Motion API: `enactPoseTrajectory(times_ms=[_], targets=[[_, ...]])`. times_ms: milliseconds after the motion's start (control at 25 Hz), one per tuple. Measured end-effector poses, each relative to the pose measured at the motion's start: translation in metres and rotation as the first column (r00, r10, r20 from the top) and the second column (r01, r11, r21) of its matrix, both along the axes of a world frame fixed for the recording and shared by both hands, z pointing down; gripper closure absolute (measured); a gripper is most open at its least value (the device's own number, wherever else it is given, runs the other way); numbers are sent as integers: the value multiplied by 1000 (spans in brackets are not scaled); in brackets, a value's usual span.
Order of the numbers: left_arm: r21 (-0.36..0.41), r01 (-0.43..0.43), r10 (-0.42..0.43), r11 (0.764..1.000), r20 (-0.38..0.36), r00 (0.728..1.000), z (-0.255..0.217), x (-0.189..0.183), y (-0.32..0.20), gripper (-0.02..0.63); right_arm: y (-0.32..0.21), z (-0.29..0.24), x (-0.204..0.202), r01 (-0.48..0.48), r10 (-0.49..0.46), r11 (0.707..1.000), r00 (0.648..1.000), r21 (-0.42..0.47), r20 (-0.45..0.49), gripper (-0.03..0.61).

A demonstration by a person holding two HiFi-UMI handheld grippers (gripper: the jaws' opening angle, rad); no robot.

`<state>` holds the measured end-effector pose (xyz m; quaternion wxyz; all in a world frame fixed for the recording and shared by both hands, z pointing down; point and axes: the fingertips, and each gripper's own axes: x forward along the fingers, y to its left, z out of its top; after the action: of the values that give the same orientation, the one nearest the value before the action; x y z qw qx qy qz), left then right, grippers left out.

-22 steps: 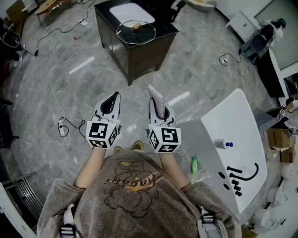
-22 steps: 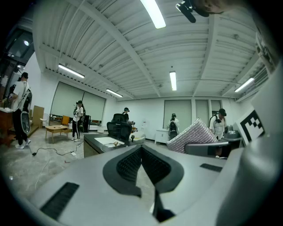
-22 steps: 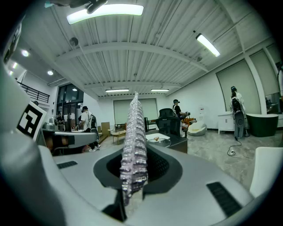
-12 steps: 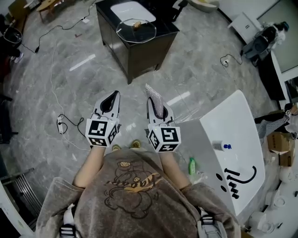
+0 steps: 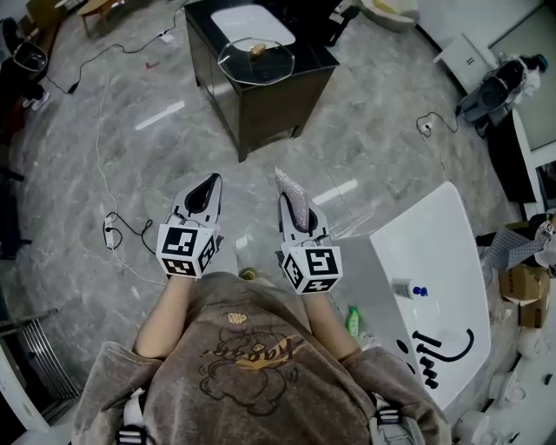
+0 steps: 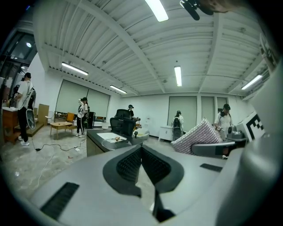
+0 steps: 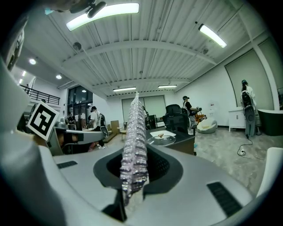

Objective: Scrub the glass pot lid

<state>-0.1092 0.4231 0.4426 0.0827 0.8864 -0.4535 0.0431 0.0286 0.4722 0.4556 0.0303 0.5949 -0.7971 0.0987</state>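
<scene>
The glass pot lid (image 5: 255,59) with a pale knob lies on a dark cabinet (image 5: 274,96) far ahead of me; it also shows small in the left gripper view (image 6: 116,140) and the right gripper view (image 7: 161,139). My left gripper (image 5: 210,182) is held at waist height, shut with nothing between its pads (image 6: 141,152). Beside it my right gripper (image 5: 295,213) is shut on a silvery scrubbing cloth (image 5: 291,193), which sticks up past the jaws (image 7: 135,145). Both grippers are well short of the lid, above the marble floor.
A white basin slab (image 5: 439,252) with a black faucet (image 5: 452,339) and a small blue-capped bottle (image 5: 408,288) stands at my right, with a green bottle (image 5: 352,322) below it. Cables (image 5: 117,233) trail on the floor to the left. A white board (image 5: 252,22) lies behind the lid. Several people (image 6: 83,115) stand in the background.
Both grippers keep the same pose and state. The head view has shifted a little, so the white basin sits lower and further right.
</scene>
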Motion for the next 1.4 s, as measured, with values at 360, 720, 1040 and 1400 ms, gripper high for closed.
enactPoseTrajectory(times_ms=[360, 720, 1040, 1400], targets=[[16, -32, 32, 999, -13, 999, 2, 28, -64, 598, -54, 16, 34, -51, 50, 998, 998, -21, -22, 505], [-27, -46, 46, 999, 4, 999, 12, 31, -166, 598, -153, 23, 40, -50, 48, 997, 998, -57, -28, 505], [-78, -66, 68, 995, 26, 997, 15, 21, -258, 598, -239, 14, 34, -57, 54, 995, 998, -86, -40, 503], [-92, -99, 102, 991, 25, 994, 10, 24, -350, 598, -315, 6, 26, -70, 65, 993, 996, -92, -57, 502]])
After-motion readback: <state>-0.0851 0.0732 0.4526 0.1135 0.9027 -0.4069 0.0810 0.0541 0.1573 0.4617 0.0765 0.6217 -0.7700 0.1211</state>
